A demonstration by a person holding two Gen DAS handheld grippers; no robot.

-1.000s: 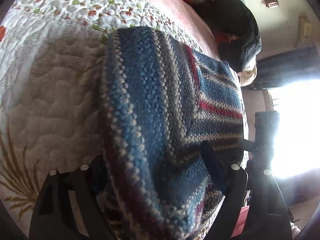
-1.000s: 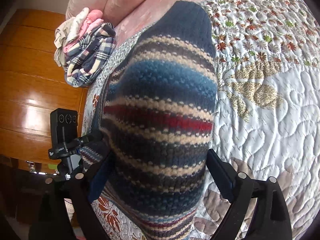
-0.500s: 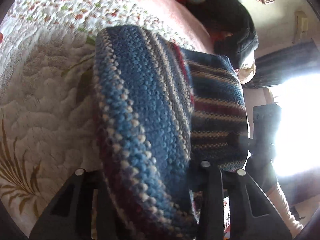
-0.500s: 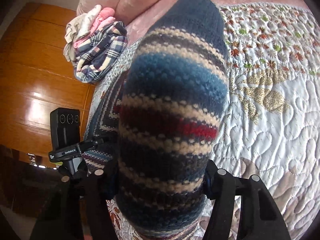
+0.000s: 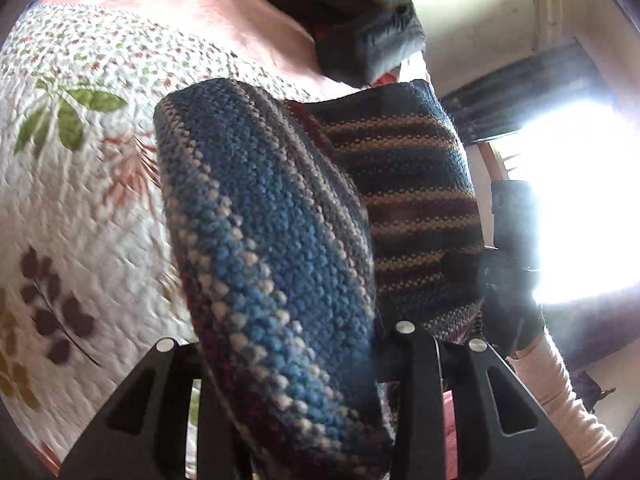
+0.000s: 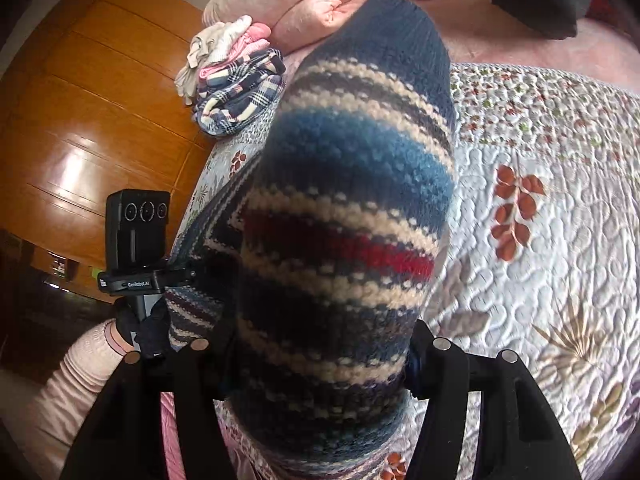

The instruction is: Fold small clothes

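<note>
While both of my grippers are lifted over the bed, each one is clamped on the same striped knit sweater (image 5: 276,264). My left gripper (image 5: 288,364) has its two black fingers (image 5: 416,364) pressed against a thick fold of the knit, which bulges up between them in bands of blue, cream and dark red and fills the middle of the left wrist view. My right gripper (image 6: 316,360) pinches another bunched part of the sweater (image 6: 348,216), with wide stripes of navy, teal, cream and red rising from between its fingers (image 6: 440,364).

From the left wrist camera, the rest of the garment stretches away to the right, toward my other tool, whose dark body (image 5: 508,240) shows against a very bright window (image 5: 580,200). A hand in a dark glove (image 5: 512,320) with a pale pink sleeve (image 5: 560,392) holds it. From the right wrist camera, the left tool's camera block (image 6: 138,228) stands at the left edge, held by a gloved hand (image 6: 140,328) in the same pale pink sleeve (image 6: 76,380).

Beneath the sweater lies a white quilted bedspread (image 6: 552,264) printed with leaves in rust, purple and green. Further back is a pink blanket (image 5: 192,4). Near the quilt's far left corner in the right view sits a small pile of clothes (image 6: 236,84), plaid on the bottom with pink and beige pieces on top, against a pink pillow (image 6: 296,0). Behind it is a glossy orange wooden wardrobe (image 6: 80,120). Dark bundled clothing (image 5: 360,28) rests at the far side of the bed in the left view.
</note>
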